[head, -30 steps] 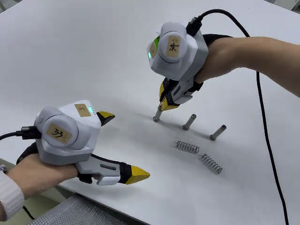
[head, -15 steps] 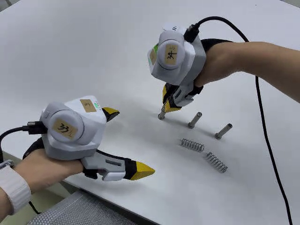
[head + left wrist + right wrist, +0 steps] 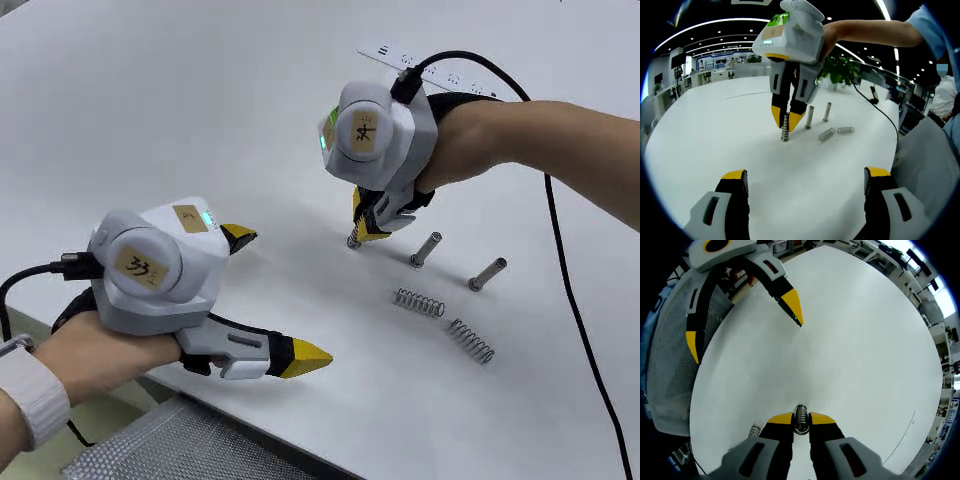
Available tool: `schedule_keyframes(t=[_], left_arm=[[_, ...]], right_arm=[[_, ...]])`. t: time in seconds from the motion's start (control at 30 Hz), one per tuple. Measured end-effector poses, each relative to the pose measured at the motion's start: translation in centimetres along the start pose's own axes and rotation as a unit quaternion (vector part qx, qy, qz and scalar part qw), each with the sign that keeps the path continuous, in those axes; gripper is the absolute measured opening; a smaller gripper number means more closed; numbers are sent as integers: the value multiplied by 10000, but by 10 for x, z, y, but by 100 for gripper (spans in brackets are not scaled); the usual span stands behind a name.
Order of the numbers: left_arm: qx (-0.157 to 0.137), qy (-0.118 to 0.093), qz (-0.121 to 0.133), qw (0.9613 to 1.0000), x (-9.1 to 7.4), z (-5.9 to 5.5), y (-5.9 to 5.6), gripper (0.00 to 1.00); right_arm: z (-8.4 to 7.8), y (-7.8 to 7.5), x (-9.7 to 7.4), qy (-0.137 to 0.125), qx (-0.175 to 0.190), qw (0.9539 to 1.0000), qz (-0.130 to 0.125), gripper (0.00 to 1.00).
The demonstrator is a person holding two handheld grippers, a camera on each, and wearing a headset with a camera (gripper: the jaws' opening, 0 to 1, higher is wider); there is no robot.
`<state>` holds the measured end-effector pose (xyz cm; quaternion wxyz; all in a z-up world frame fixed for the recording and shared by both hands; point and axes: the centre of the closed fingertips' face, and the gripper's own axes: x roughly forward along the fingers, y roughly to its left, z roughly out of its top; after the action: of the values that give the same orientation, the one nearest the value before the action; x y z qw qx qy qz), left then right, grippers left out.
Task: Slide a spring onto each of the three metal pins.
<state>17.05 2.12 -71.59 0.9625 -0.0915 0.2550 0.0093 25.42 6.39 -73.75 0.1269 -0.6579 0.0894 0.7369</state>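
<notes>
The right gripper [image 3: 360, 233] points down at the first metal pin [image 3: 353, 241]. Its fingers are closed on a spring [image 3: 801, 419], which sits around this pin just above the white tabletop [image 3: 200, 110]. The second pin [image 3: 425, 249] and the third pin [image 3: 488, 273] stand bare in a row beside it. One loose spring [image 3: 418, 302] and another loose spring [image 3: 470, 341] lie near them. The left gripper [image 3: 275, 297] is well apart from them. Its fingers are wide open and hold nothing.
</notes>
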Motion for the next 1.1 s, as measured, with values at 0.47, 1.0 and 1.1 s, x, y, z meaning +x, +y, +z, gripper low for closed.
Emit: schedule_keyframes(t=[0.47, 1.0, 1.1], left_arm=[[-35, -2, 19, 10000, -1, -2, 1, 98], [-11, -22, 60, 10000, -4, 0, 5, 98], [-9, -32, 71, 10000, -5, 1, 5, 98]], right_arm=[[-2, 1, 4, 1, 86, 10000, 2, 12], [2, 4, 5, -149, 169, 9997, 114, 31], [1, 5, 3, -186, 178, 9996, 66, 41]])
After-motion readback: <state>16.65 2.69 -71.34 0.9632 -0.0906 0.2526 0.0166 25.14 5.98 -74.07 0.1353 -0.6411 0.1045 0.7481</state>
